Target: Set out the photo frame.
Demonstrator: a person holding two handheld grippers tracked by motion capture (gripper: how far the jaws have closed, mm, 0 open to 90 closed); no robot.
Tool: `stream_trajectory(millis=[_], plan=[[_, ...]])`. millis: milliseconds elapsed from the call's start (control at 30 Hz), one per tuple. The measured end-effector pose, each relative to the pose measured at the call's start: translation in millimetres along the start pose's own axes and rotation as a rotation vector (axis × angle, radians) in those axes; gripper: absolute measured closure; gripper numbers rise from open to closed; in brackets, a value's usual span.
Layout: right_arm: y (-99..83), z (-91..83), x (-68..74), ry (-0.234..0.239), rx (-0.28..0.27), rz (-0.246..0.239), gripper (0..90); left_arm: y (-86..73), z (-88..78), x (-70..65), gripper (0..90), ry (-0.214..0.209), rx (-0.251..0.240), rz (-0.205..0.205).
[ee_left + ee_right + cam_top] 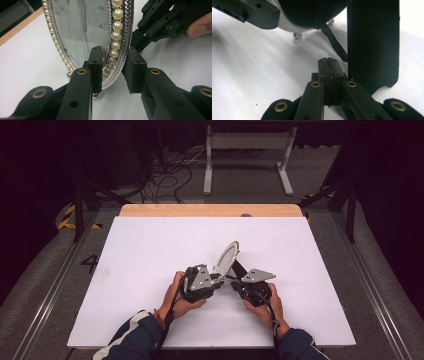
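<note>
Our left tool [113, 75] is straddling the lower rim of an oval picture frame [82, 30], one jaw in front of the glass, the other behind the pearl-and-silver border; whether the pads are actually pressing we cannot tell, since a sliver of gap is showing on the rear side. Our right tool [329, 67] is clenched shut on nothing, its tips sitting just beside the frame's black easel stand [373, 42] and the thin cord [332, 40] running from the stand to the frame's back.

From the high view, the frame is standing tilted on the white table [150, 250], its long axis rising up and away from us, between the two tools. The left tool [216, 281] is touching it; the right tool [235, 282] is closer to the stand behind. We are judging that the coming move turns on that stand: it lies immediately right of the shut jaws, which would need opening to take it.

No brand or writing is readable; the glass is showing a pale gowned figure.
</note>
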State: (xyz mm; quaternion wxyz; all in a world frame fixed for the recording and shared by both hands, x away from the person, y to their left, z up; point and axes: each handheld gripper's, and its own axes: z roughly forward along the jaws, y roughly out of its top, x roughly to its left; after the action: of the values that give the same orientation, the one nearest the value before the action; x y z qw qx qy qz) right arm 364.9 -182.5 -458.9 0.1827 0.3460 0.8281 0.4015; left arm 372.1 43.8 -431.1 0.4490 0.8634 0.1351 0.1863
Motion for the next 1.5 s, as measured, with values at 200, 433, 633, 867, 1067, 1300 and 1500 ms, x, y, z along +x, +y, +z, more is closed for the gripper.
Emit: stream_trajectory(millis=[200,433,633,867,1067,1300,1500], plan=[[0.3,-0.9,-3.9,-0.005,0.005,0.004,90.0,0.1,2.2,-0.7,70.3,-0.003,-0.013,0.001],[0.6,-0.8,-11.6,-0.008,0.003,0.024,90.0,-0.6,6.3,1.3,69.5,-0.029,-0.034,-0.009],[-0.6,0.0,-13.7,-0.008,0.007,0.035,90.0,-1.2,6.1,2.2,68.9,-0.037,-0.036,-0.018],[-1.4,-0.6,-17.1,-0.003,-0.001,0.069,90.0,-2.6,-2.7,3.1,67.9,-0.052,-0.056,-0.033],[-0.3,-5.4,-14.0,-0.01,-0.018,0.064,87.3,-5.7,-22.6,3.7,66.1,-0.033,-0.064,-0.029],[6.4,-18.2,-8.7,0.004,-0.038,0.068,78.5,-21.9,-47.6,10.2,62.7,0.008,-0.039,-0.048],[12.1,-33.6,1.4,-0.008,-0.091,0.046,71.0,-46.8,-70.7,15.1,54.9,0.07,-0.034,-0.116]])
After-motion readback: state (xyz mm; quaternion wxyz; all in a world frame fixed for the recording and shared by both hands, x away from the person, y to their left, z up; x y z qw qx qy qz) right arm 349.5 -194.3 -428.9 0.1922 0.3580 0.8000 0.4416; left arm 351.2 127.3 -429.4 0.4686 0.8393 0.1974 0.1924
